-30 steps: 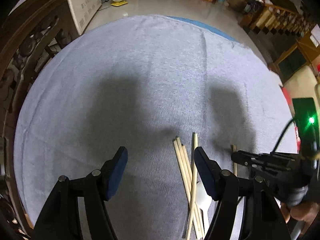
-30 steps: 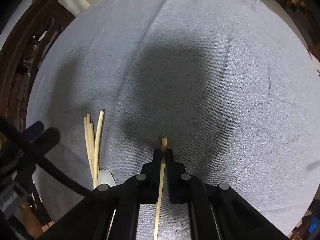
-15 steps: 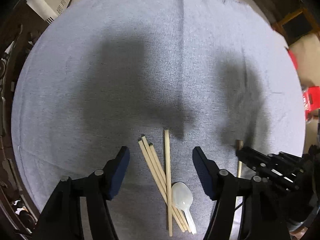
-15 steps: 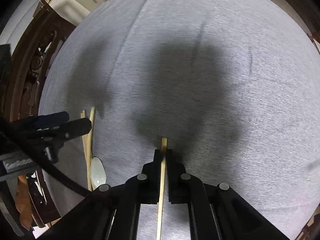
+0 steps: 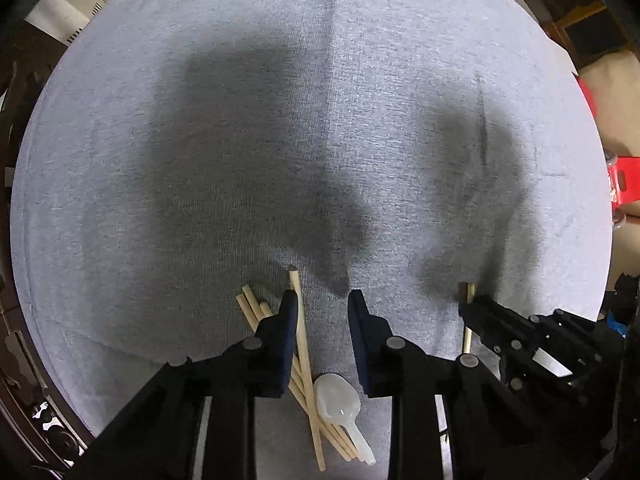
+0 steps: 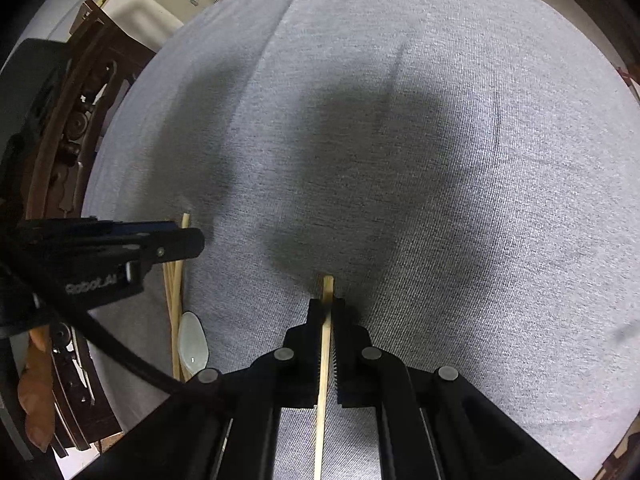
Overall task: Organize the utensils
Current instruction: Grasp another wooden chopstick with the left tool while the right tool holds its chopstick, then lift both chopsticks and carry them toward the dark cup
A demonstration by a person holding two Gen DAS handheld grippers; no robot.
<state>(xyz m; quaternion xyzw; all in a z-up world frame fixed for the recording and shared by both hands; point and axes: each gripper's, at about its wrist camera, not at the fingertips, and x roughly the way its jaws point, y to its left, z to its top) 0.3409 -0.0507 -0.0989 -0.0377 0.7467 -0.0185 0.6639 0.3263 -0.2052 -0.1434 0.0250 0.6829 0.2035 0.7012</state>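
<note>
One chopstick [image 6: 325, 344] clamped in right hand-held gripper [image 6: 326, 308].

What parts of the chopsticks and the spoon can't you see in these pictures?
- Pile of chopsticks, left wrist view: their middles are hidden under the left gripper.
- Same pile, right wrist view: the left gripper covers the far ends.
- Held chopstick: its near end is cut off by the bottom edge, behind the right gripper.
- White spoon, right wrist view: handle hidden behind the cable.

grey cloth [image 5: 320, 140] lies open ahead; chopstick pile [image 5: 256, 308] and spoon [image 5: 336, 400] crowd the near edge.
</note>
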